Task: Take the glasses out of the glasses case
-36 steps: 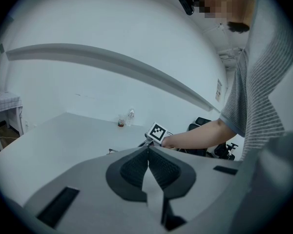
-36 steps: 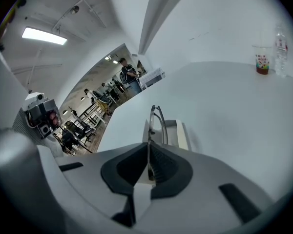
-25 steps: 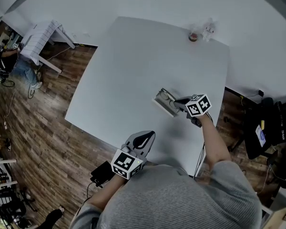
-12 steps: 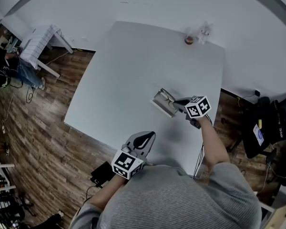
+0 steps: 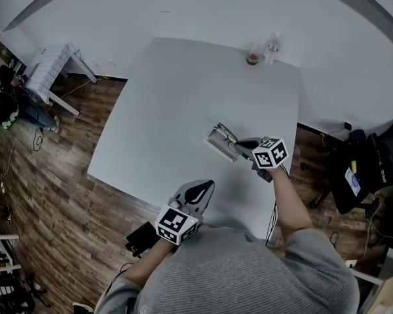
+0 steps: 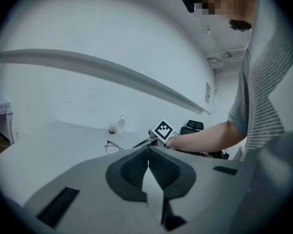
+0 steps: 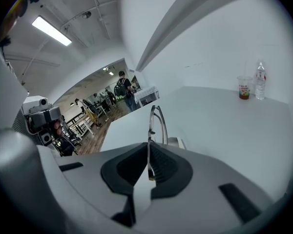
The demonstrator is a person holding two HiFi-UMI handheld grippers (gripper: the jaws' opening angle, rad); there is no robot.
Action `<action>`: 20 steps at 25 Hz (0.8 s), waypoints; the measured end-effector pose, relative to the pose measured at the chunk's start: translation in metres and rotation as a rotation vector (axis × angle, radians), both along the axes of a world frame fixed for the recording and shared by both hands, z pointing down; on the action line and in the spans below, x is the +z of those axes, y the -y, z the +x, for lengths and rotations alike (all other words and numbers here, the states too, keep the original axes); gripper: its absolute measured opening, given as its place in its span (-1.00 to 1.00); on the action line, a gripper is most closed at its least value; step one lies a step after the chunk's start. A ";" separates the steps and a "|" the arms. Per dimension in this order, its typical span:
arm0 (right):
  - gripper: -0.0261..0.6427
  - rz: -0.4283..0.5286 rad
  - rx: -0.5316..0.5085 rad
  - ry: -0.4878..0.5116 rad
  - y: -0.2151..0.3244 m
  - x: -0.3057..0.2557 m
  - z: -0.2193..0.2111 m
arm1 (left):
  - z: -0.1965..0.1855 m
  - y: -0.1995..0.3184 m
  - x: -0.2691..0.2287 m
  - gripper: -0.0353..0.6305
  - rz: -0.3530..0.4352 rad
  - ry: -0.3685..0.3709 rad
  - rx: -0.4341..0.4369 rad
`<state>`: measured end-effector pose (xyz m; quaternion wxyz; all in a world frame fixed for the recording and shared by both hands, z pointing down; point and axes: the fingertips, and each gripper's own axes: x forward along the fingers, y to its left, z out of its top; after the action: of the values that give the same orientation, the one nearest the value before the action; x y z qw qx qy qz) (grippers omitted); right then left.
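Right gripper view | right tool [image 7: 147, 152] pinching glasses [image 7: 157, 118] at case [image 7: 178, 142]; left tool [image 6: 148, 151] closed, empty | we risk thin frame slipping.

The square white table [image 5: 183, 110] is smooth and matt; the thin-framed glasses [image 7: 155, 107] look metallic; the brown plank floor [image 5: 52, 175] looks wooden.

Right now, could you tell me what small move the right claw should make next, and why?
Probably raise the right claw a little higher: its jaws are shut on the glasses, which hang close over the open case, so extra height should clear its rim.
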<state>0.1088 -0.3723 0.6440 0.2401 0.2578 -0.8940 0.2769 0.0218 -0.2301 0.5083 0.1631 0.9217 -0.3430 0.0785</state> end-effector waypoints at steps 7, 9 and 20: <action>-0.85 0.059 0.043 0.016 -0.017 -0.020 -0.004 | 0.003 -0.004 -0.004 -0.86 0.026 -0.002 0.038; -0.85 0.073 0.058 0.027 -0.022 -0.026 -0.005 | 0.002 -0.008 -0.001 -0.86 0.016 -0.004 0.043; -0.85 0.151 0.149 0.053 -0.050 -0.055 -0.006 | -0.007 -0.016 -0.001 -0.86 0.017 -0.028 0.072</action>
<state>0.1028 -0.3224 0.5889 0.1748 0.3336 -0.8967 0.2325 0.0147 -0.2143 0.5076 0.1573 0.9358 -0.3078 0.0686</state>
